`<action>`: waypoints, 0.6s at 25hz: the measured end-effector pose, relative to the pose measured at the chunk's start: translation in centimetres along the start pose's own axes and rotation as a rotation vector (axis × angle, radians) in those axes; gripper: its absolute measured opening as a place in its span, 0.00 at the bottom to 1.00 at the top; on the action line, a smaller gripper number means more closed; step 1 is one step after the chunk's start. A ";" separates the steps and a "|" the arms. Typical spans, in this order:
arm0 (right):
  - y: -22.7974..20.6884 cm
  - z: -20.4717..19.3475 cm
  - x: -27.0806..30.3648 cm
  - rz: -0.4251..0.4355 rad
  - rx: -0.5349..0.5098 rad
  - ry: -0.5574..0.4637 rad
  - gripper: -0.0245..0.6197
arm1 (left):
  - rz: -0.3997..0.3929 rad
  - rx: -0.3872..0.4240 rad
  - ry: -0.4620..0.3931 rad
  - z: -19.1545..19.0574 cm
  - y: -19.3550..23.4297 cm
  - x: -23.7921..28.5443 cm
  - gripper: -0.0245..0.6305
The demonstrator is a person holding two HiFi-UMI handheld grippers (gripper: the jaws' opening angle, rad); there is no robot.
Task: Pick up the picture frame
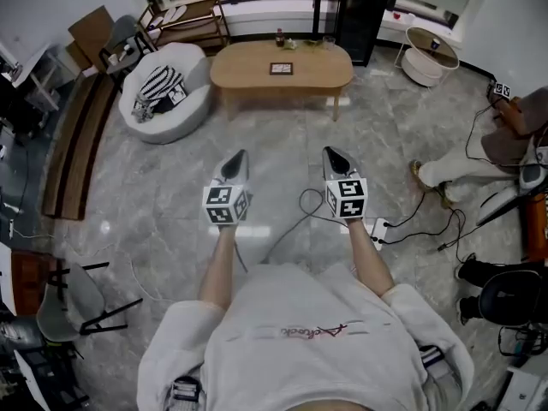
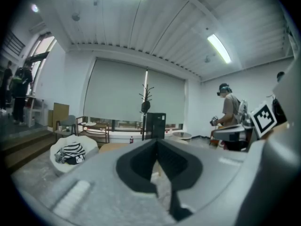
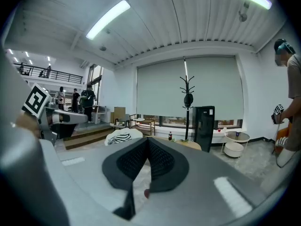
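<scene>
Ahead, picture frame (image 1: 281, 68) on table (image 1: 244, 72), marble floor (image 1: 282, 148)

The head view looks steeply down on the left gripper (image 1: 239, 154) and right gripper (image 1: 330, 151). Each gripper view looks nearly level past its own jaws. All three share the table (image 1: 248, 74) and cabinet (image 1: 360, 11) well ahead.

A lounge-style lab space: coffee table (image 1: 257, 74), beanbag chair (image 1: 193, 115) (striped bundle (image 1: 158, 84) on it), loose floor cables (image 1: 288, 236).
</scene>
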State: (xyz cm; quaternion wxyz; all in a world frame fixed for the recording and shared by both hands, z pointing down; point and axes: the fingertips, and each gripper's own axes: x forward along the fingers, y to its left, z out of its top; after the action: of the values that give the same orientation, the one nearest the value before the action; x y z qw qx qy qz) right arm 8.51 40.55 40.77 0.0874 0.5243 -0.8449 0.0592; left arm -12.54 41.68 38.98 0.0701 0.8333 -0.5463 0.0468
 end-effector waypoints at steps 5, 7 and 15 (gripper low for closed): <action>-0.8 -0.6 -0.4 0.023 -0.001 0.006 0.05 | 0.018 -0.001 0.008 -0.5 -1.2 0.3 0.04; -1.3 -0.8 -0.6 0.028 0.005 0.003 0.05 | 0.022 0.001 0.010 -0.7 -1.8 0.4 0.04; -1.7 -2.0 -0.8 0.053 -0.001 0.011 0.05 | 0.043 0.007 0.015 -1.5 -2.8 0.4 0.04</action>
State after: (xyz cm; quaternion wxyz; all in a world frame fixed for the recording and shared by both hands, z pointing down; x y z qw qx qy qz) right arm 10.57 40.86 42.60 0.0905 0.5012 -0.8582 0.0640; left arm -9.85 42.65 40.35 0.0703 0.8213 -0.5633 0.0563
